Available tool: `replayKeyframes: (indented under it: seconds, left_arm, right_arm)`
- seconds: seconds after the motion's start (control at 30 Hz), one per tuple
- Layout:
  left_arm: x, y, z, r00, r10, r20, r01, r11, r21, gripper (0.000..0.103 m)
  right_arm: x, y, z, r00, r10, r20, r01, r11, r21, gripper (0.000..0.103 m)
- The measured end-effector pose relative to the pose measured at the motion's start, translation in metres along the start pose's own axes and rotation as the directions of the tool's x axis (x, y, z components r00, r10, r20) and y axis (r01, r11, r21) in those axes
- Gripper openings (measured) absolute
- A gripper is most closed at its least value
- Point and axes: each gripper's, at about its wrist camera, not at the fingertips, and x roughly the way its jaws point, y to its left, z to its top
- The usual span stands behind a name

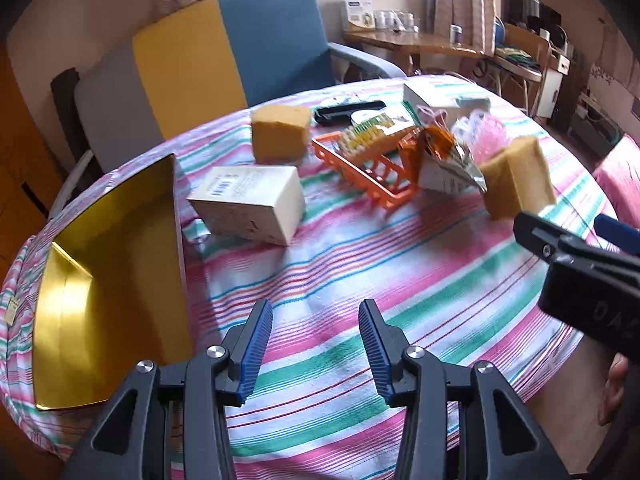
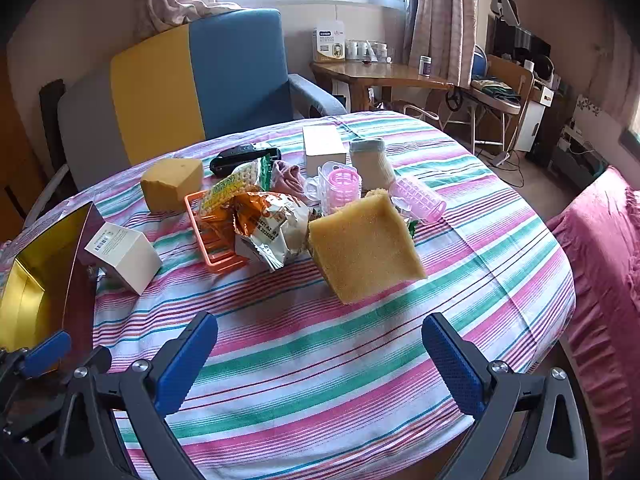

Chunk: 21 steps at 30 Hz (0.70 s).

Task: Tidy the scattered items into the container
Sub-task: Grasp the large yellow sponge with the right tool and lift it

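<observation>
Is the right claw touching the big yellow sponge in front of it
Apart. The right wrist view shows striped cloth between the open right claw and the sponge.

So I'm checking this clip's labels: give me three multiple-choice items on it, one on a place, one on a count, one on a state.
1. Where is the gold-lined box?
A. the table's left edge
B. on the chair
C. the floor

2. How many yellow sponges are on the table?
A. one
B. two
C. four

3. The right gripper is:
A. shut on a sponge
B. holding a packet
C. open, empty

Answers: 1 A, it sits left of the white carton. 2 B, one near, one behind. 3 C, only cloth shows between its fingers.
</observation>
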Motion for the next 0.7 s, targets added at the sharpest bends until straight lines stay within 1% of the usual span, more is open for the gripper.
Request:
replayKeyframes:
  seconds: [0.07, 0.17, 0.3, 0.4, 0.5, 0.57, 0.63, 0.7]
  left_arm:
    - [0.009, -0.004, -0.003, 0.999, -0.024, -0.023, 0.025, 1.000, 0.014, 0.046]
    - [0.018, -0.005, -0.008, 0.999, -0.026, -0.043, 0.027, 0.999, 0.025, 0.046]
    - [0.030, 0.000, -0.014, 0.997, -0.029, -0.076, 0.030, 0.999, 0.021, 0.046]
    - [0.038, 0.005, -0.019, 0.994, -0.040, -0.102, 0.041, 0.999, 0.010, 0.046]
    - [0.039, 0.009, -0.020, 0.994, -0.064, -0.090, 0.063, 0.998, -0.008, 0.046]
    - [0.040, 0.012, -0.022, 0.993, -0.083, -0.087, 0.080, 0.996, -0.029, 0.049]
    - [0.042, 0.021, -0.025, 0.990, -0.118, -0.073, 0.113, 0.991, -0.072, 0.052]
    - [0.042, 0.026, -0.028, 0.987, -0.153, -0.053, 0.148, 0.985, -0.093, 0.055]
  right_arm:
    - [0.003, -0.005, -0.002, 1.000, -0.005, -0.012, 0.005, 1.000, 0.000, 0.103]
    - [0.009, -0.015, -0.004, 0.999, 0.012, -0.034, -0.012, 1.000, 0.015, 0.103]
    - [0.019, -0.028, -0.005, 0.994, 0.085, -0.066, -0.083, 0.996, 0.037, 0.103]
    - [0.027, -0.038, -0.004, 0.981, 0.167, -0.097, -0.160, 0.984, 0.073, 0.103]
    - [0.031, -0.044, 0.000, 0.971, 0.218, -0.097, -0.210, 0.974, 0.088, 0.103]
    - [0.033, -0.050, 0.005, 0.958, 0.274, -0.091, -0.263, 0.958, 0.110, 0.103]
    - [0.034, -0.057, 0.013, 0.949, 0.307, -0.072, -0.296, 0.946, 0.131, 0.103]
    - [0.035, -0.066, 0.022, 0.941, 0.337, -0.041, -0.327, 0.932, 0.156, 0.103]
